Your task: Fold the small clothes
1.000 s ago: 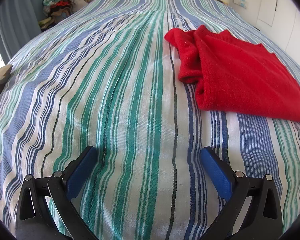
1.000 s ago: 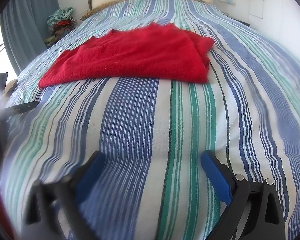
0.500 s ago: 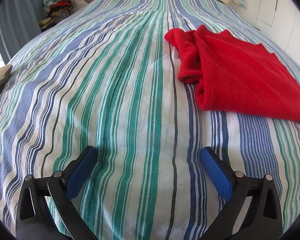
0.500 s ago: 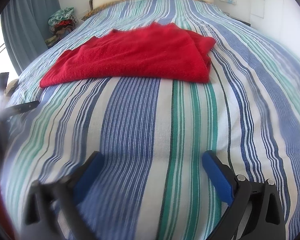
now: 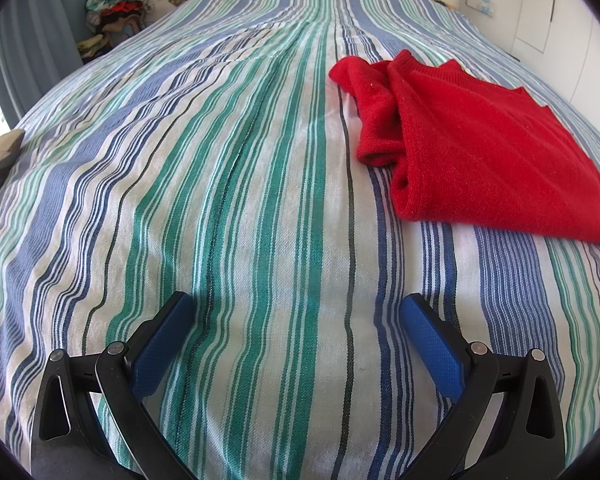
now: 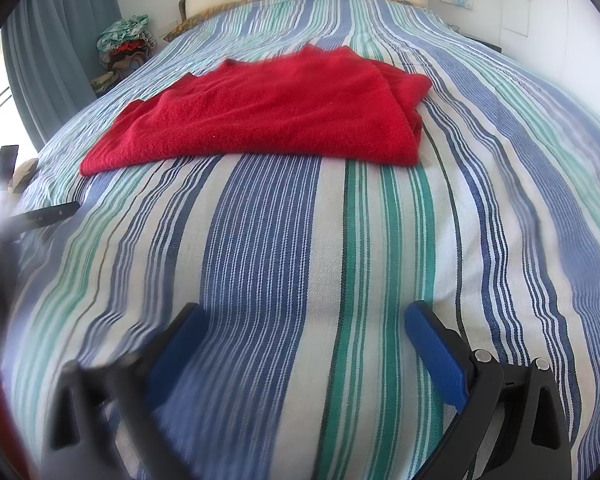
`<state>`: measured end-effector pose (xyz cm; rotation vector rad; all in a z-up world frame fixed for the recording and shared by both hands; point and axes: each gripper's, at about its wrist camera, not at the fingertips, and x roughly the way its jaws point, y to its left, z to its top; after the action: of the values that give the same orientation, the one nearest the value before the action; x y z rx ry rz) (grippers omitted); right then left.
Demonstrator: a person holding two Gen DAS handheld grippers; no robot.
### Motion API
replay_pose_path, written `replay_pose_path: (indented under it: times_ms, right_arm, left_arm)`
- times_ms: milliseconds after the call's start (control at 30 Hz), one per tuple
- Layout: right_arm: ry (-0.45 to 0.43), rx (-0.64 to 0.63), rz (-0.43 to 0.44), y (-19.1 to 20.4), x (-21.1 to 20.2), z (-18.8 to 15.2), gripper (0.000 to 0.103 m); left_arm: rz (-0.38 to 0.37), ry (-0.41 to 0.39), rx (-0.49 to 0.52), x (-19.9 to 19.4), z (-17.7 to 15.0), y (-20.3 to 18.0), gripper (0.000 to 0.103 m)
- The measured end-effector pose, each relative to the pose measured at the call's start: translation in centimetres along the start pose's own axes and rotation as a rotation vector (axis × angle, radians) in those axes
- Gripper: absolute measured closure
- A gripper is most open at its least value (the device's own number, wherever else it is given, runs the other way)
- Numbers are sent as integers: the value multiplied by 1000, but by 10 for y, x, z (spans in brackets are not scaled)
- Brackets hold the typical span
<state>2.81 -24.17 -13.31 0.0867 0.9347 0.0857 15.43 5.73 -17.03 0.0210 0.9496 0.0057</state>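
Red sweater (image 6: 268,112) lying partly folded on the striped bedspread (image 6: 284,248), well beyond both tools. Left gripper (image 5: 296,320) and right gripper (image 6: 304,320) hover with jaws spread wide, holding nothing. Long axis runs left to right across the bed; the bunched sleeve (image 6: 410,92) marks its far right end. Judged best practice: approach the near hem low, pinch both corners evenly, then lift together.

In the right wrist view, the red sweater (image 6: 268,108) is sitting slightly lower and nearer in the frame than a second ago, and the right gripper (image 6: 300,322) is drifting a touch, its right finger edging rightward. The left wrist view is showing no visible change.
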Motion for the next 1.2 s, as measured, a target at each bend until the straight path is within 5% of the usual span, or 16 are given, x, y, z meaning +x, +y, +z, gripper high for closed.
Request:
replay_pose_path:
  times_ms: [967, 1100, 1200]
  right_arm:
    - [2, -6, -5, 1, 1, 0, 3]
    - [26, -7, 13, 0, -1, 5, 3]
    - [32, 50, 91, -13, -15, 21, 6]
  left_arm:
    - [11, 4, 2, 0, 0, -1, 0]
    - [-44, 137, 30, -4, 10, 4, 0]
    - [-108, 110, 43, -15, -4, 13, 0]
